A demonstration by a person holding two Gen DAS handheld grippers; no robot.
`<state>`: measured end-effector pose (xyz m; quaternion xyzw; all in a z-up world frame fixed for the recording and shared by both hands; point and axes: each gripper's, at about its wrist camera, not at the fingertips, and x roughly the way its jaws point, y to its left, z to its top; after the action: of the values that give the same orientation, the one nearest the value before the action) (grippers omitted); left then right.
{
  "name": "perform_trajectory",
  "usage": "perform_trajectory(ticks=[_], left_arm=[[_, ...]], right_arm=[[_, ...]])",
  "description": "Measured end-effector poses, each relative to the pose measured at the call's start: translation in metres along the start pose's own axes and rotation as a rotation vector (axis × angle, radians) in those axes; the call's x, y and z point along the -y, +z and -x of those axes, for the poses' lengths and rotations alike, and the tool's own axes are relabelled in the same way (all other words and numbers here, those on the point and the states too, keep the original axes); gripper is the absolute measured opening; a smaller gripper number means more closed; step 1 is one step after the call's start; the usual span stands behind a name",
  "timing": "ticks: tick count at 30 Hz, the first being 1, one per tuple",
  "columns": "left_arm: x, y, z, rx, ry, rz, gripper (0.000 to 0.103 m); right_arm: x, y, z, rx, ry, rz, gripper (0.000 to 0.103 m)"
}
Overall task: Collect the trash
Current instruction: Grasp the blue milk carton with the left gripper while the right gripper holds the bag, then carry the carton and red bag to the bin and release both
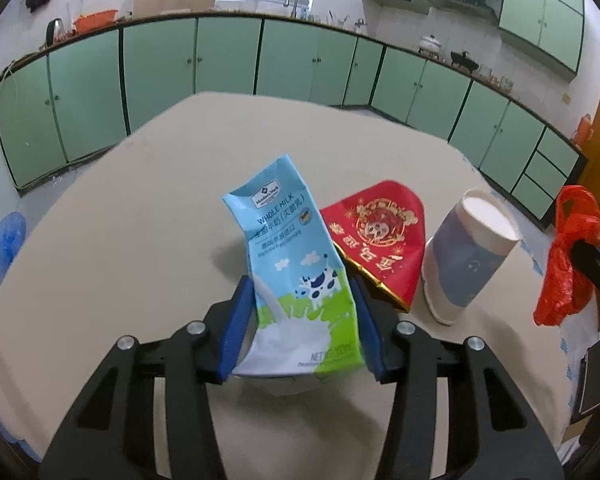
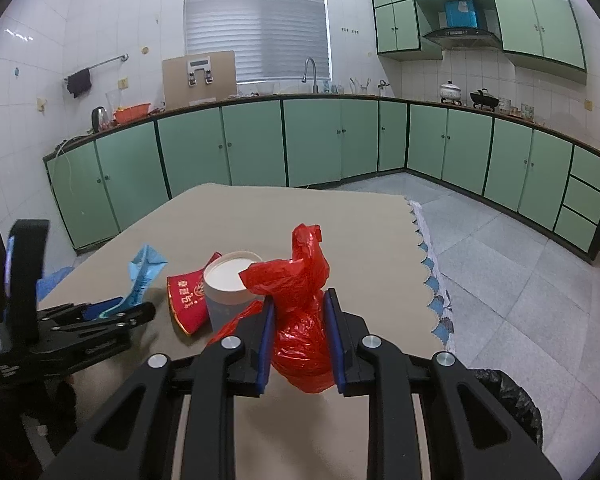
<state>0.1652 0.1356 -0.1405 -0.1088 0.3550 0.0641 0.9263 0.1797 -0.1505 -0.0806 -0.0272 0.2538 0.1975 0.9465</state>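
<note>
My left tongs pinch a milk carton; my right tongs clamp a red bag.

The crumpled, glossy blue-and-green cardboard milk carton stands bent on the matte beige bench, blue pads pressed to both its sides. Just beside it lies a flattened shiny red paper cup with gold trim, then a smooth cylindrical blue-and-white paper cup, tilted. The crinkly thin red plastic bag bunches between my right pads, held above the bench.
</note>
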Motion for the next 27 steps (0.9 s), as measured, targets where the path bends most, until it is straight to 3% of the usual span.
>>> perform_trajectory(ticks=[7,18,27], left_arm=[[0.01,0.011,0.032,0.069,-0.039,-0.028,0.047],[0.066,0.025,0.06,0.158,-0.115,-0.11,0.047],[0.111,0.019,0.071,0.174,-0.2,-0.177,0.047]], right_arm=[[-0.001,0.005,0.016,0.04,0.0,0.0,0.024],[0.009,0.015,0.046,0.091,-0.007,-0.018,0.024],[0.033,0.012,0.076,0.122,-0.066,-0.049,0.024]])
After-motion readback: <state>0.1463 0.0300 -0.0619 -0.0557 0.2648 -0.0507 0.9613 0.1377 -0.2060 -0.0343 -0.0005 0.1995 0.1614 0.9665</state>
